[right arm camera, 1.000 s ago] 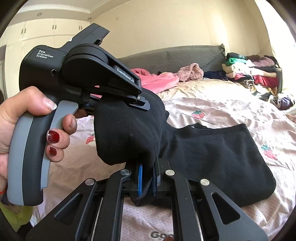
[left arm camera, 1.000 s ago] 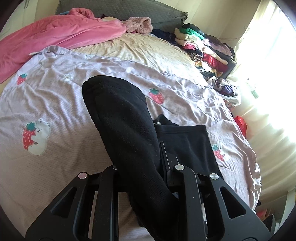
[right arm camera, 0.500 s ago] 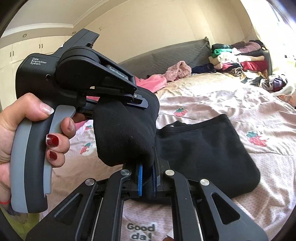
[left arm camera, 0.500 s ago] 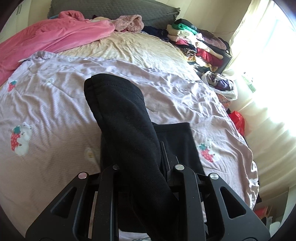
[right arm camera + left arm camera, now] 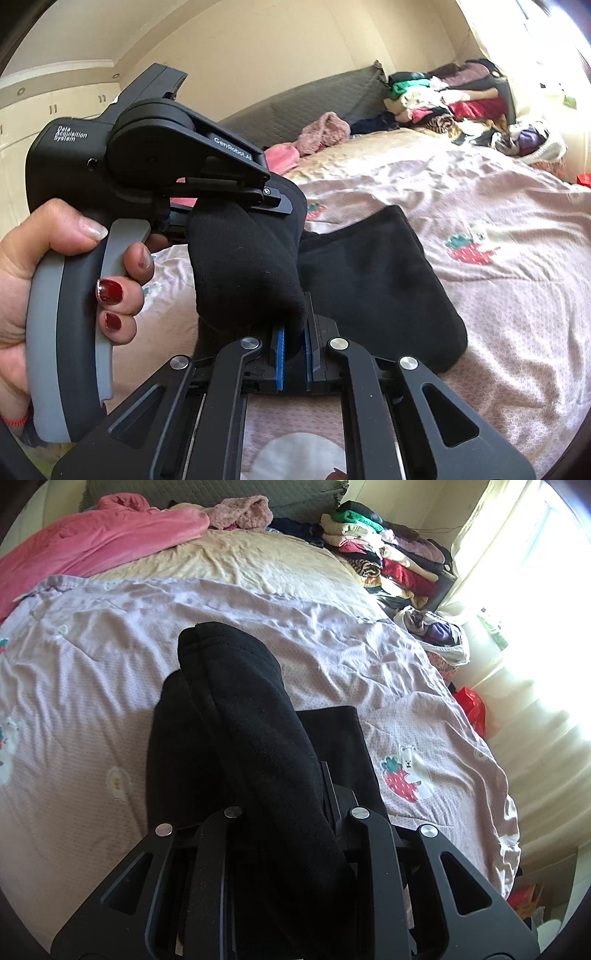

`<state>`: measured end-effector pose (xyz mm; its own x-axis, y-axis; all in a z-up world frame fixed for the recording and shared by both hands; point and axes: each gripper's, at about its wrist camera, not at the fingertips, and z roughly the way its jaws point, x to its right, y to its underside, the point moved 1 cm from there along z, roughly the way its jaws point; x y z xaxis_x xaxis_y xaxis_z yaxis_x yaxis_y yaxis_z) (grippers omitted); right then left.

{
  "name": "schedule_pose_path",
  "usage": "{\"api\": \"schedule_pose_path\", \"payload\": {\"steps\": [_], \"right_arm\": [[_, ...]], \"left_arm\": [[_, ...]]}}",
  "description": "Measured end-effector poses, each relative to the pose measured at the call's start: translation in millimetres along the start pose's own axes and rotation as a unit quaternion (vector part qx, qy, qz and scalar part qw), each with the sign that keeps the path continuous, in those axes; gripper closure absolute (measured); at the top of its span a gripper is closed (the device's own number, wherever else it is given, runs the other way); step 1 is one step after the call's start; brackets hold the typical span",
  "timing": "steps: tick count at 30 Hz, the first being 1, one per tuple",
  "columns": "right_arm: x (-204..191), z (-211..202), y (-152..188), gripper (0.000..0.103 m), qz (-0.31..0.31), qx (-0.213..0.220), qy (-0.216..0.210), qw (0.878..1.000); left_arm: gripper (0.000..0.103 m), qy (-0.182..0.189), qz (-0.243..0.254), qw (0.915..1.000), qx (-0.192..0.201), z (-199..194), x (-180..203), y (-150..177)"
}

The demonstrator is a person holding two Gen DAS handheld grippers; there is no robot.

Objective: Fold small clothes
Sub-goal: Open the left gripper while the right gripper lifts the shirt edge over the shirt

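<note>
Lilac strawberry-print sheet [image 5: 332, 635] underlies the black garment [image 5: 369, 280], pinched by both grippers [image 5: 293, 343].

Lilac strawberry-print bedsheet [image 5: 332, 635], pink blanket [image 5: 92, 542], stacked clothes pile [image 5: 391, 557], grey headboard [image 5: 306, 107]

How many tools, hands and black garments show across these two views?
Tools: 2, the left tool and the right tool
Hands: 1, the hand gripping the left tool
Black garments: 1, the black garment
Total: 4
</note>
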<state>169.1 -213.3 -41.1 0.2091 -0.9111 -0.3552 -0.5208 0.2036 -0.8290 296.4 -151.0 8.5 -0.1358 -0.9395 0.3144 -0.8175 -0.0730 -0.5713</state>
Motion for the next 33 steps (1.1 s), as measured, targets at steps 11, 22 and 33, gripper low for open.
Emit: {"api": "schedule_pose_path", "payload": {"steps": [11,22,33], "right_arm": [[28,23,11,0.096,0.041,-0.048,0.027,0.998],[56,21,16,0.094,0.127,-0.073,0.007,0.989],[56,-8,9,0.084,0.104,-0.096,0.044,0.989]], "left_arm": [[0.041,0.095,-0.046,0.9943,0.019,6,-18,13],[0.041,0.020,-0.026,0.9989,0.034,-25,-61,30],[0.041,0.005,-0.009,0.9999,0.012,-16,-77,58]]}}
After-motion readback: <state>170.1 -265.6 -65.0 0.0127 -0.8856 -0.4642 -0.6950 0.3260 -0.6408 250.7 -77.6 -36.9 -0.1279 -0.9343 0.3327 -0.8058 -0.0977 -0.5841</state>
